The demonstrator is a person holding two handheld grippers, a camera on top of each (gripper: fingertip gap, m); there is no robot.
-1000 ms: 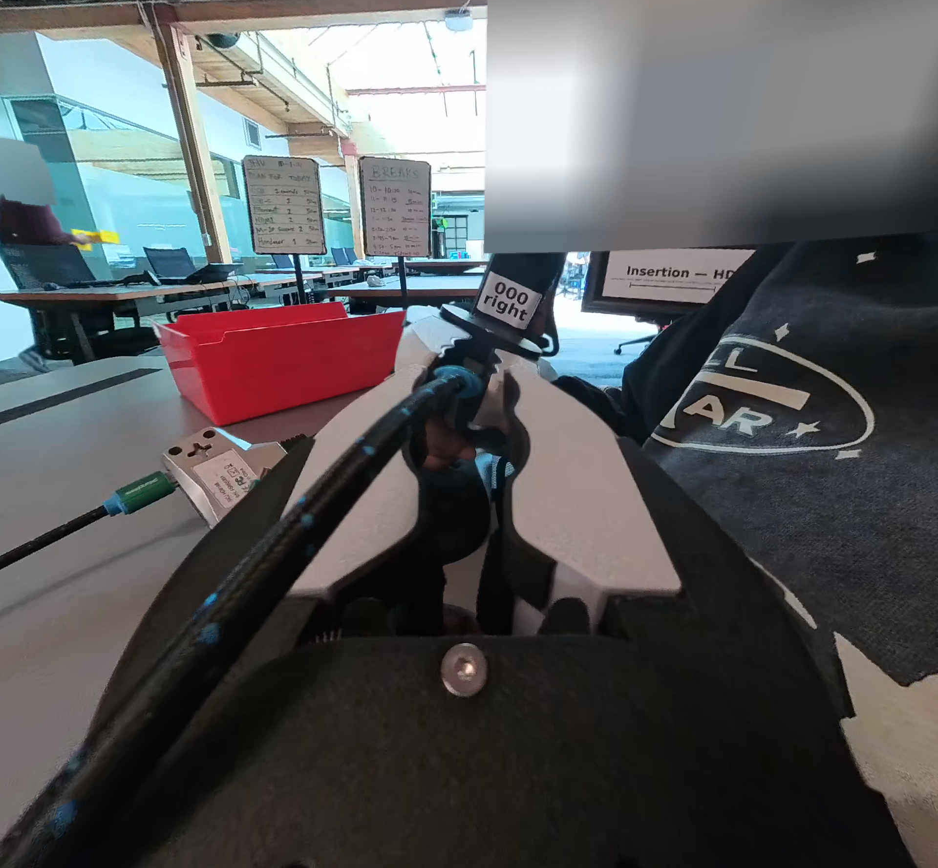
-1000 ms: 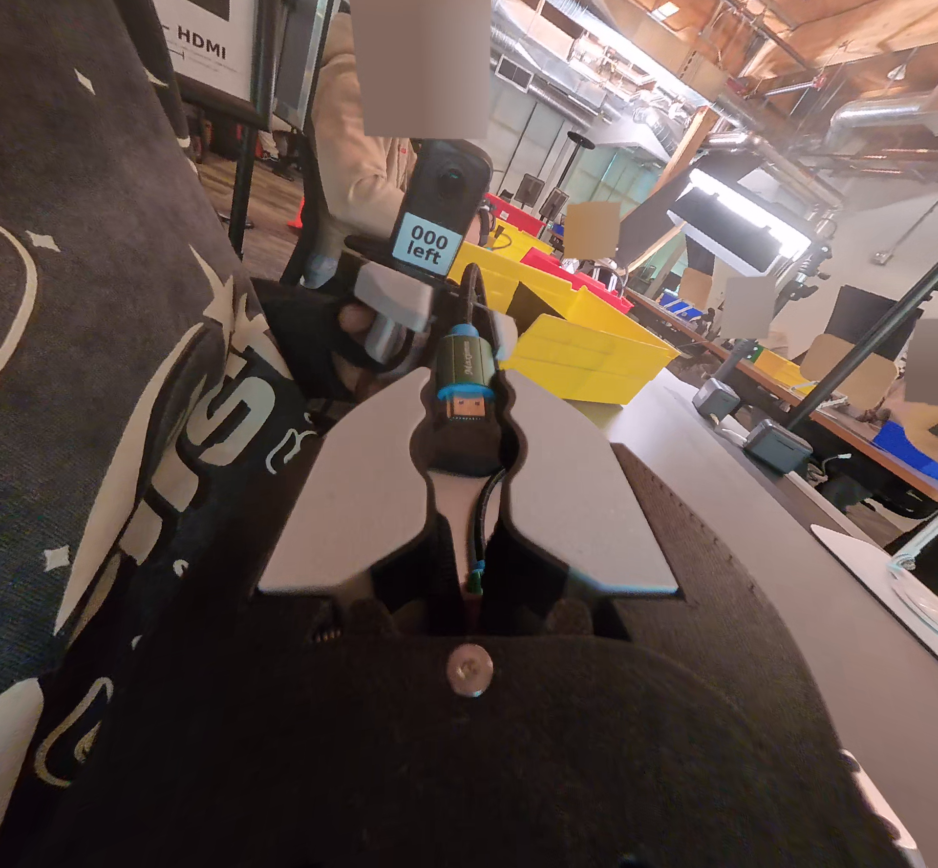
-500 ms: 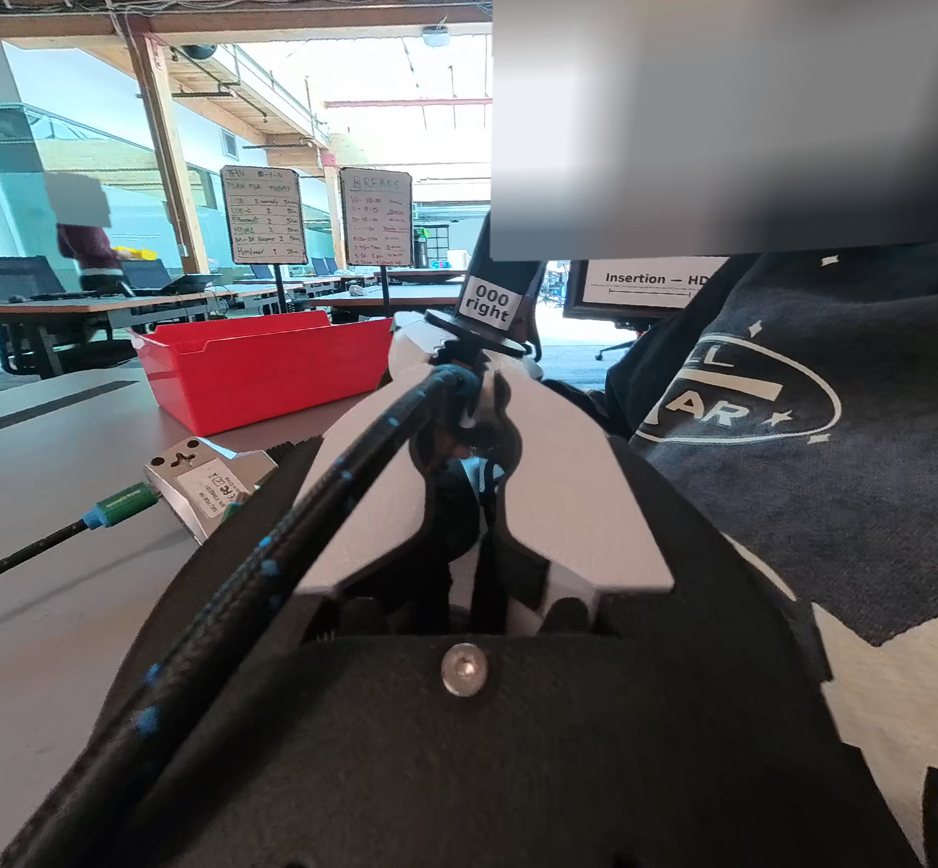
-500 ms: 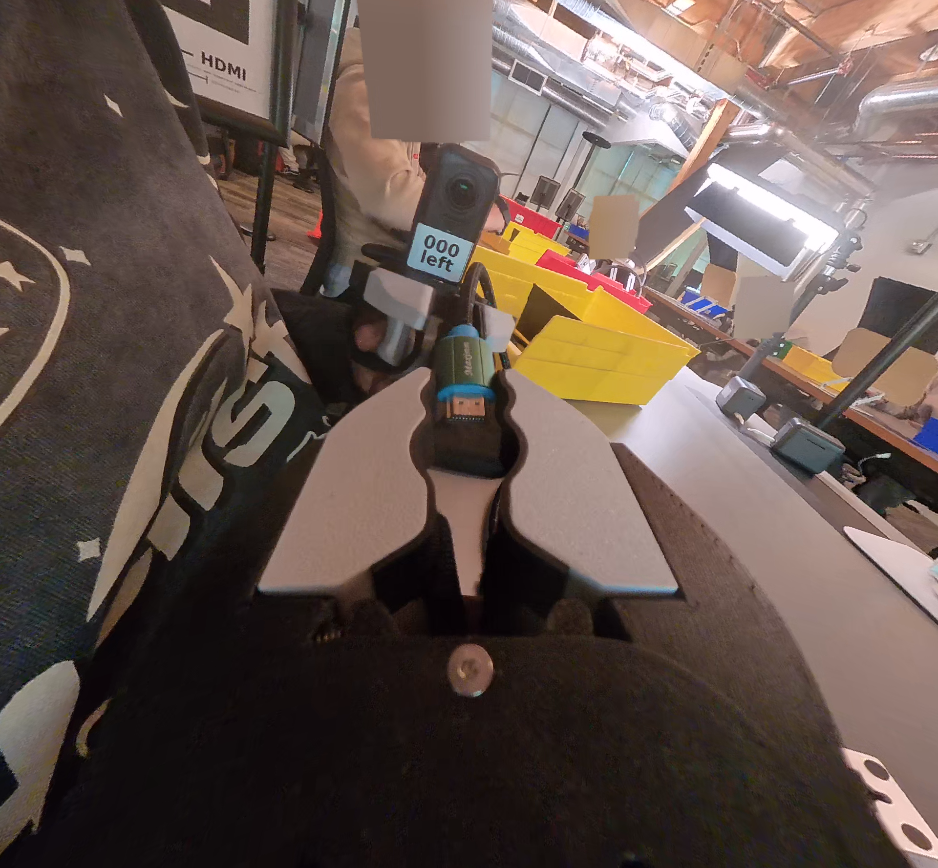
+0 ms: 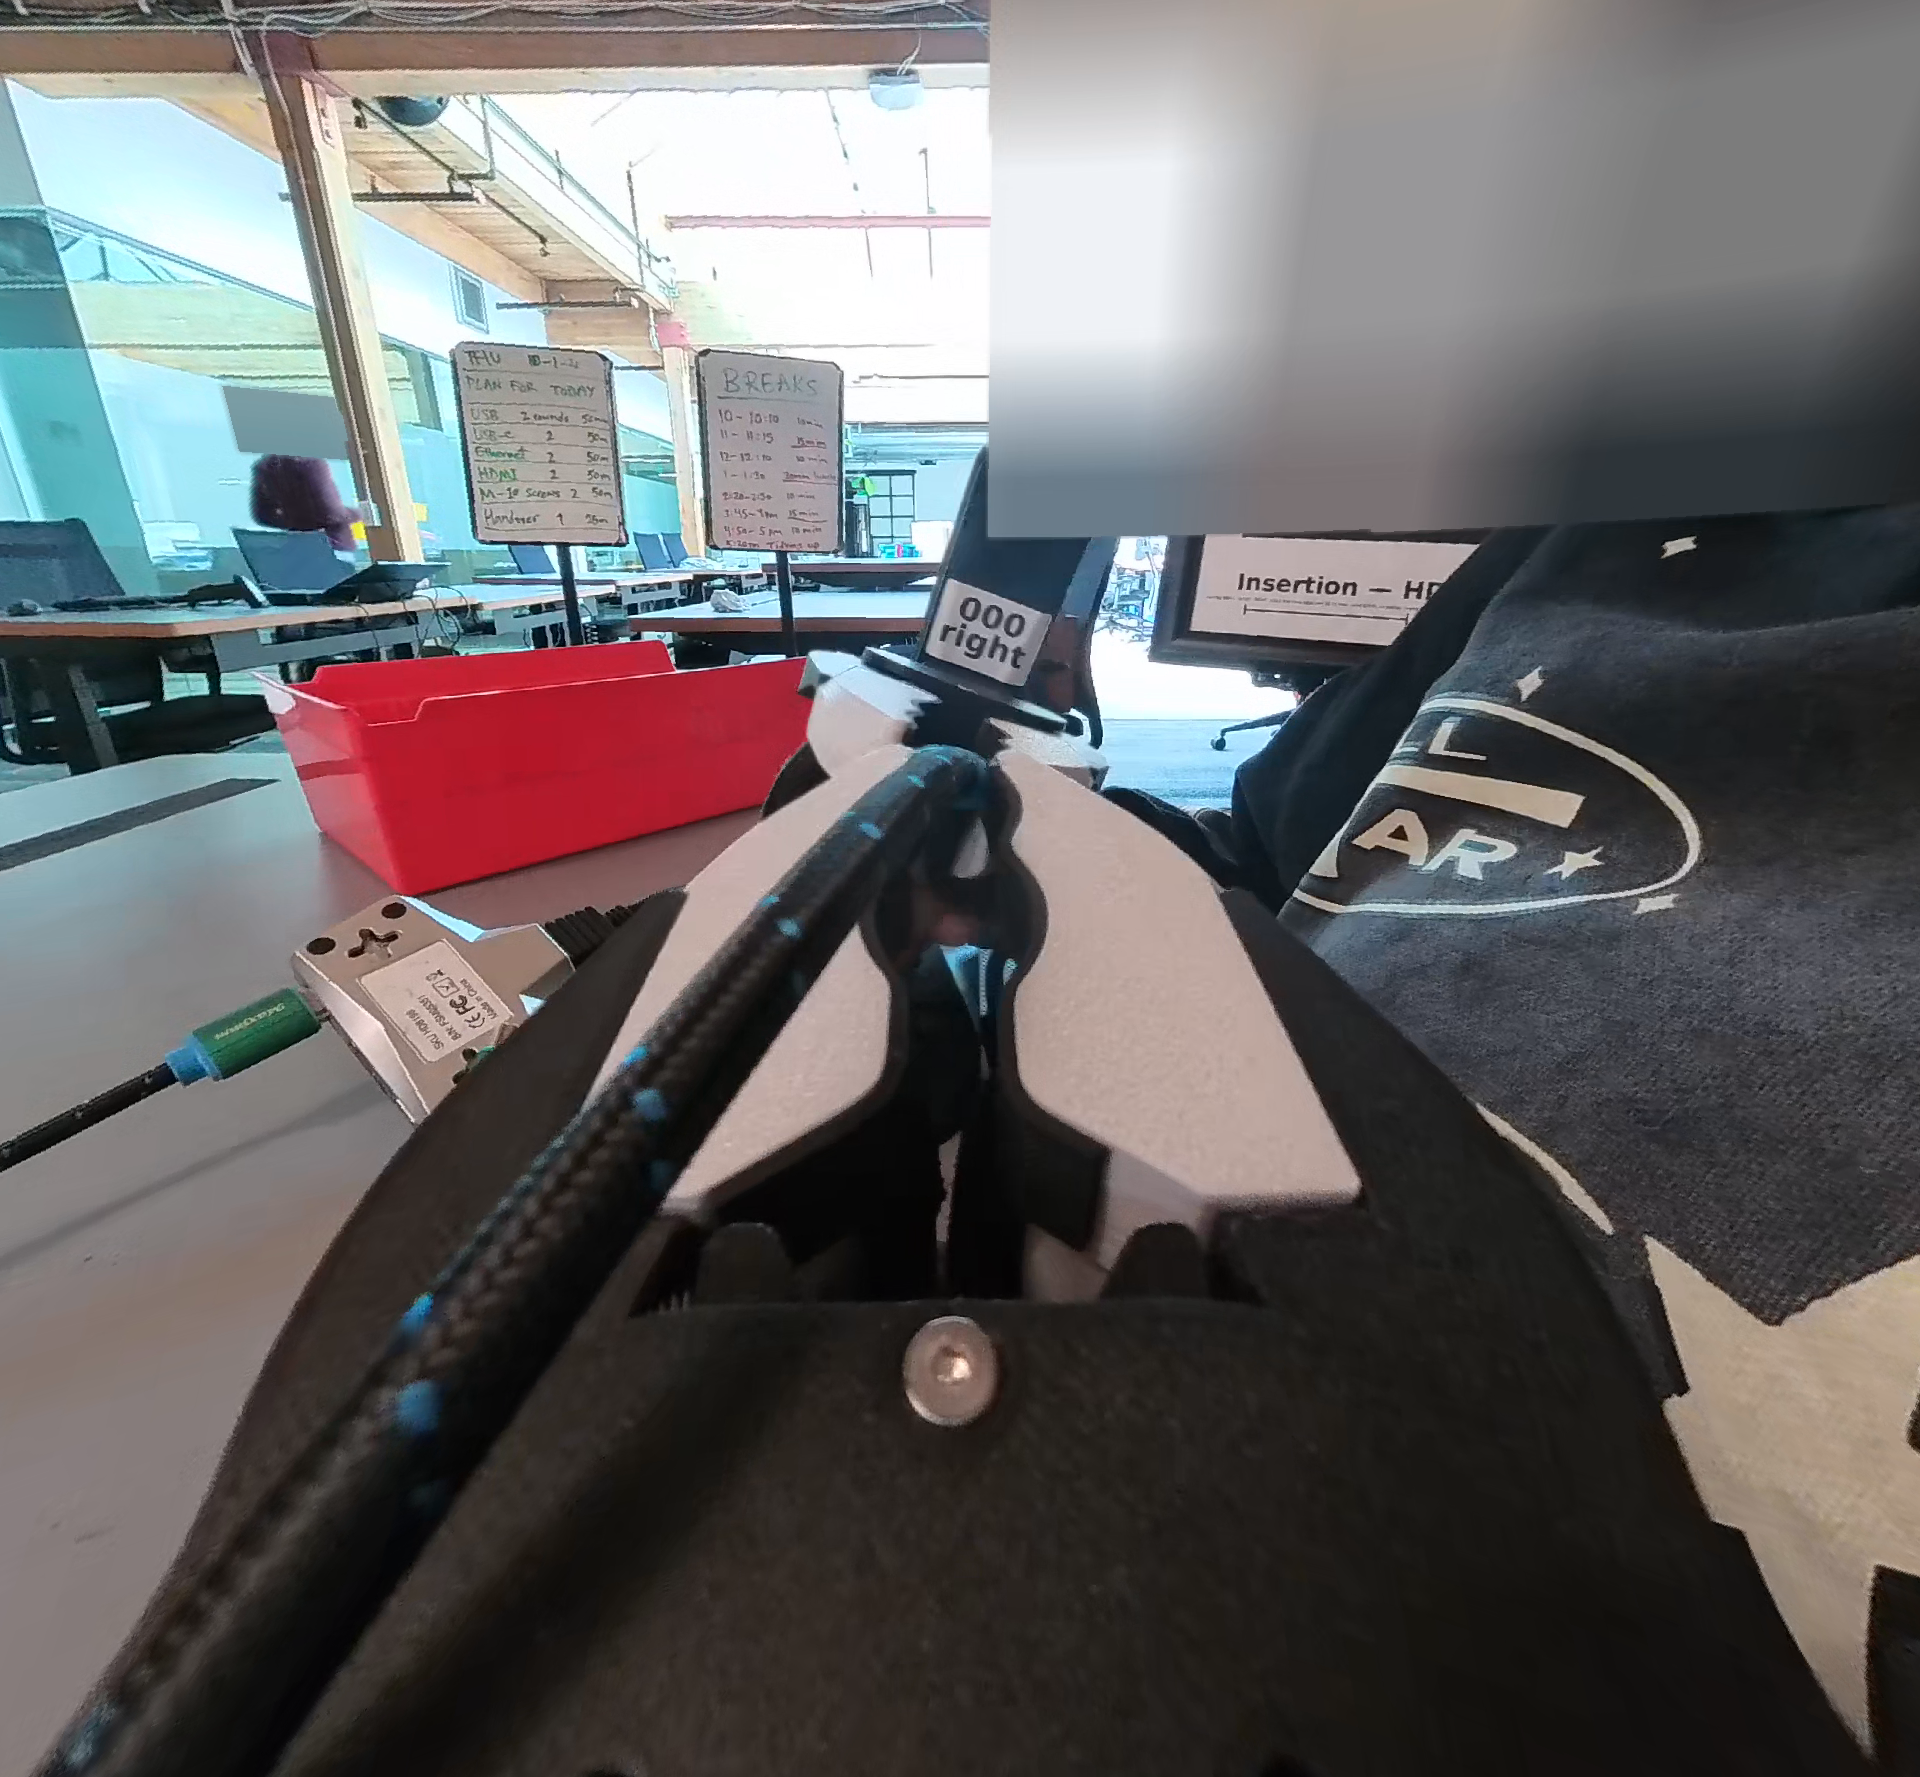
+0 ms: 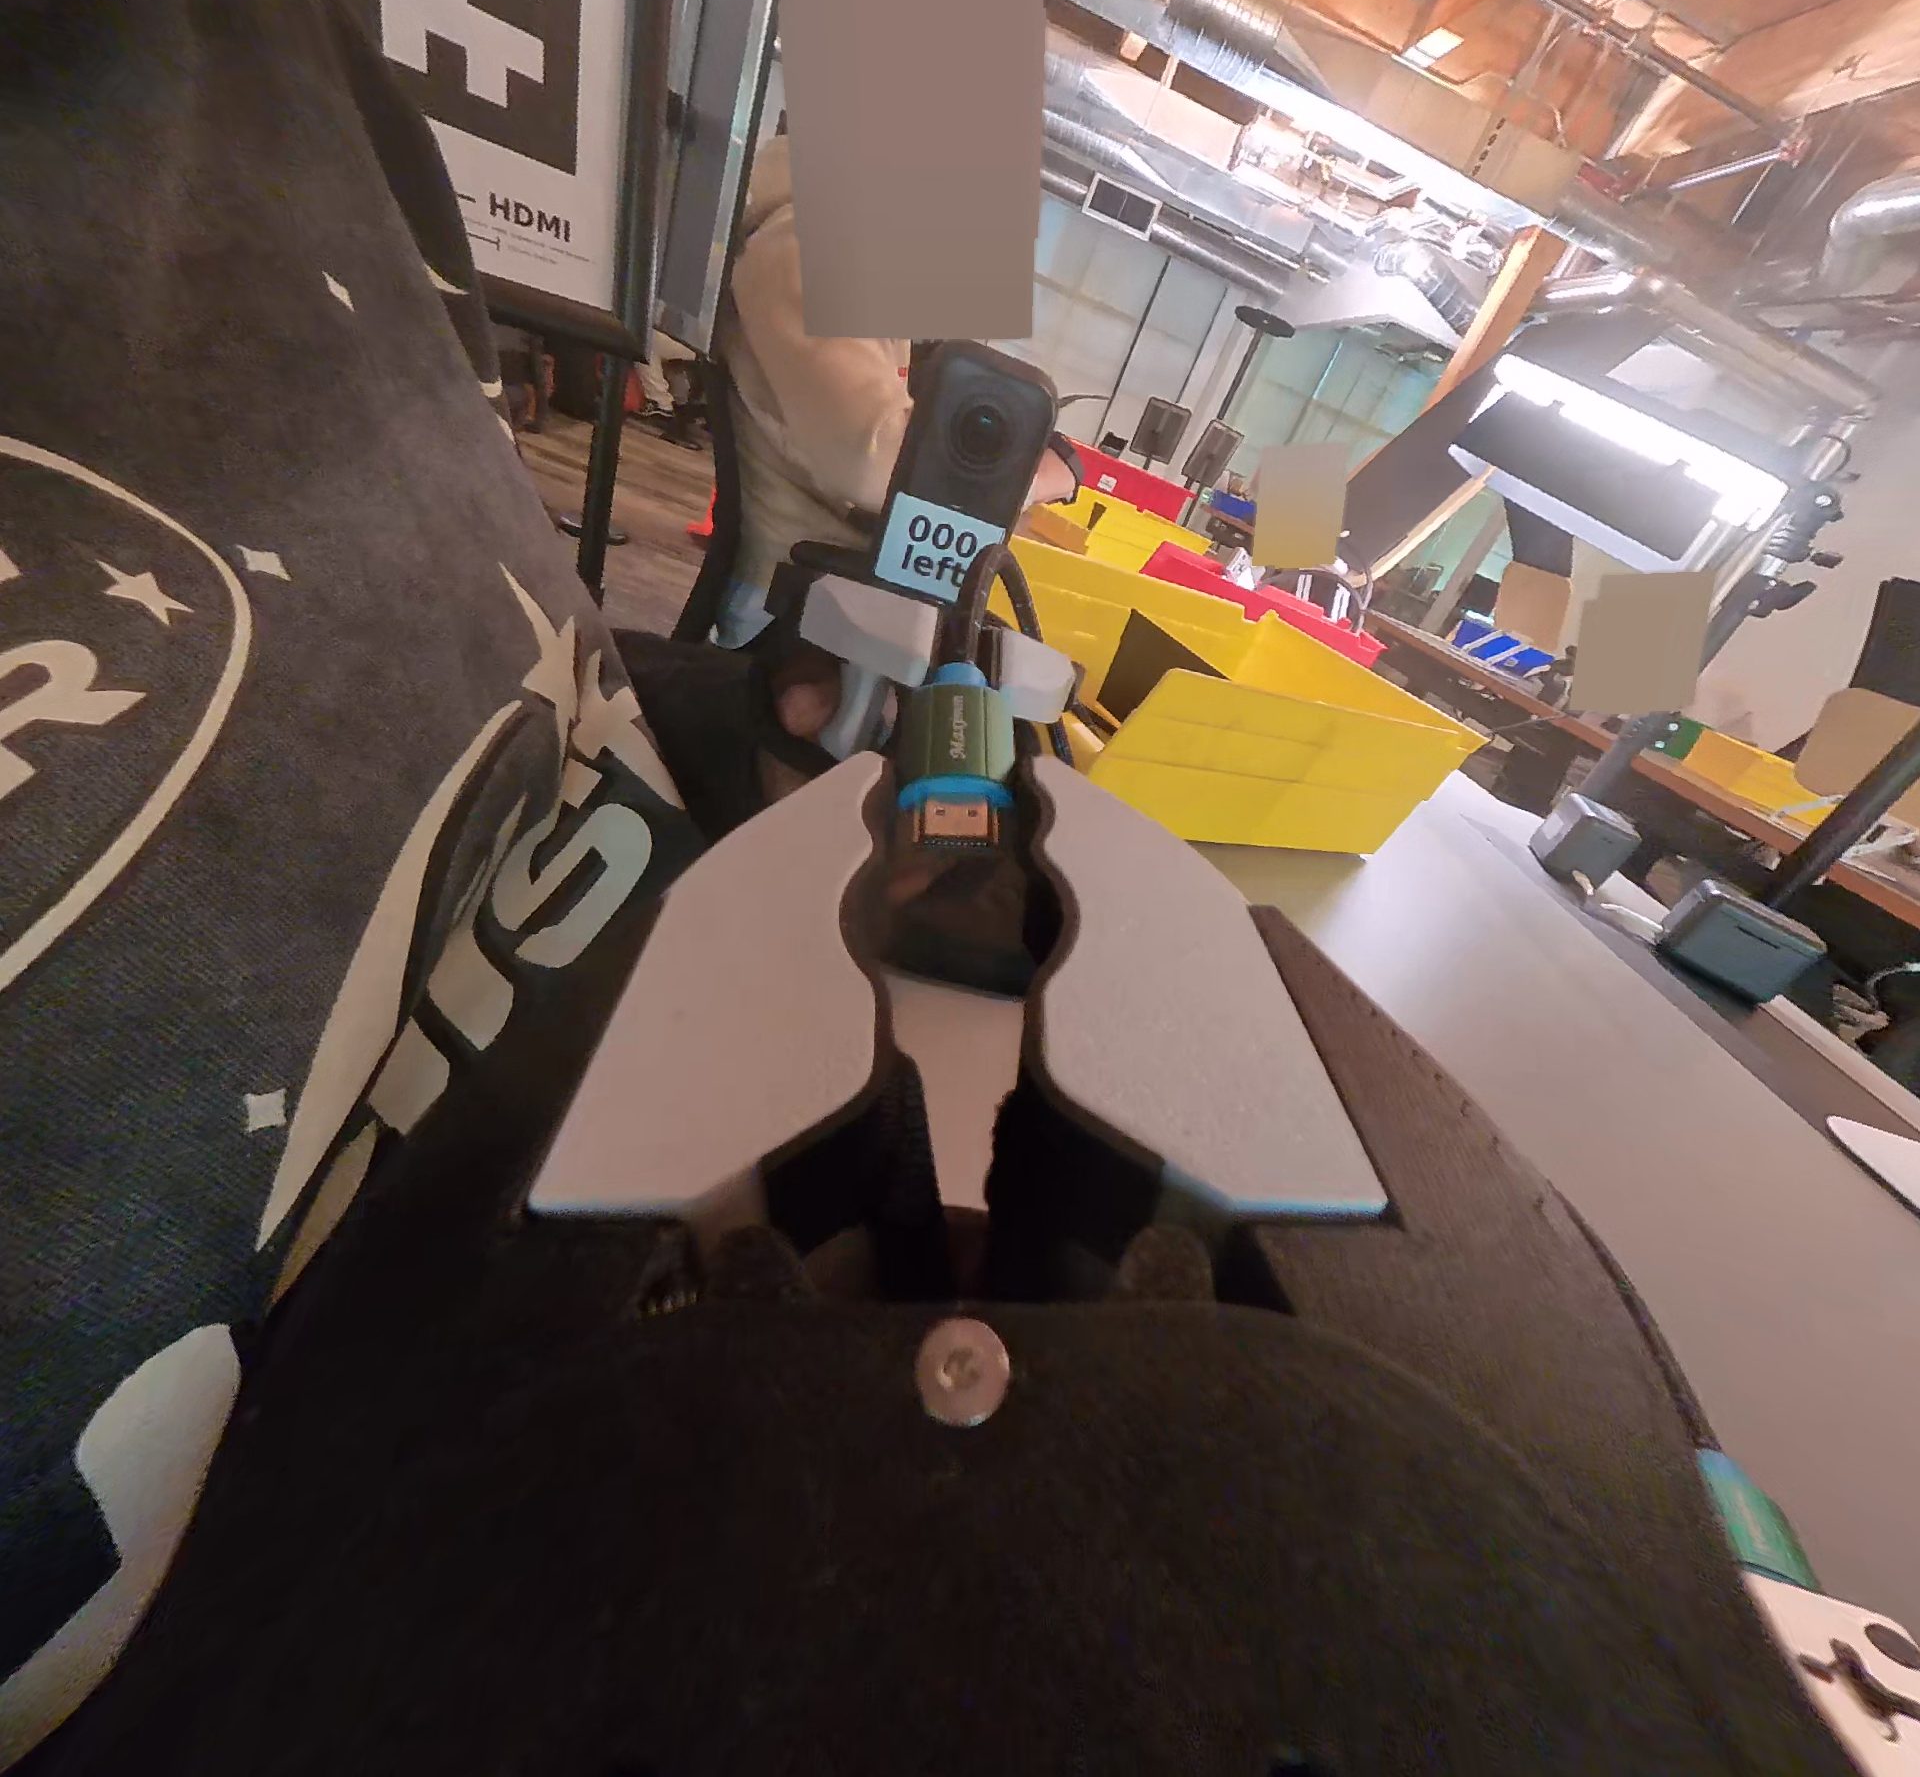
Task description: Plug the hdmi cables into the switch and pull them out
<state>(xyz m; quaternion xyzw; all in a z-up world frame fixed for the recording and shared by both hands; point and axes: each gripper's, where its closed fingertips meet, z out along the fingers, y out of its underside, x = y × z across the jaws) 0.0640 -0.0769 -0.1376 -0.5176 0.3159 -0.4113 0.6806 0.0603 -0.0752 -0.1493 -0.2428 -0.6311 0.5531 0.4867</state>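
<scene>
My right gripper [image 6: 961, 777] is shut on a green HDMI plug [image 6: 951, 740] with a blue collar, its gold connector facing the camera. My left gripper [image 5: 982, 782] faces it and is shut on the black braided cable [image 5: 665, 1083] just behind that plug; it also shows in the right wrist view [image 6: 951, 647]. The plug is hidden in the left wrist view. Both are held in the air in front of a person's chest. The silver HDMI switch [image 5: 416, 989] lies on the table with another green plug [image 5: 255, 1026] in it; its corner shows in the right wrist view [image 6: 1860, 1665].
A red bin [image 5: 540, 761] stands behind the switch on the grey table [image 5: 156, 1208]. Yellow bins [image 6: 1278, 761] and small grey boxes [image 6: 1740, 938] stand on the table's other side. The person's dark sweatshirt [image 5: 1610, 1000] fills the near side.
Both grippers have swung together with the plug between them, so the backgrounds shifted. The switch now shows at the right wrist view's bottom corner. The grips look unchanged.
</scene>
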